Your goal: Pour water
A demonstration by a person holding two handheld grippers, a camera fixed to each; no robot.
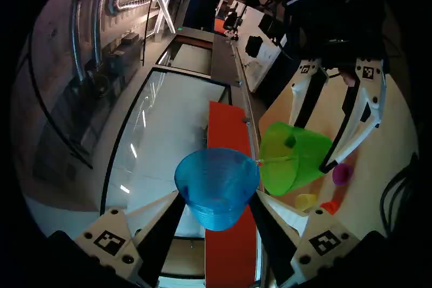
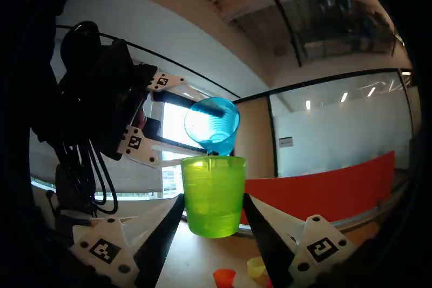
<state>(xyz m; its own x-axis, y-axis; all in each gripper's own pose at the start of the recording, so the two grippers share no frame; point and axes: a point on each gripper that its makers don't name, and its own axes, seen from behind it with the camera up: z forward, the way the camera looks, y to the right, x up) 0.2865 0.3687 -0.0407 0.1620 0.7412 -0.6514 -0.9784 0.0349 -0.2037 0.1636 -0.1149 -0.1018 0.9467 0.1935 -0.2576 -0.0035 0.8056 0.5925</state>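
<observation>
Left gripper (image 1: 218, 197) is clamping both fingers on a blue cup (image 1: 216, 180), holding it tipped over the upright green cup (image 2: 213, 193) that the right gripper (image 2: 214, 204) is squeezing.

The tilted cup (image 1: 217, 188) in my left gripper (image 1: 216, 195) hangs just above the rim of the upright cup (image 2: 213, 196) in my right gripper (image 2: 213, 200), small cups (image 2: 256, 266) on the table (image 2: 200, 261) below.
</observation>
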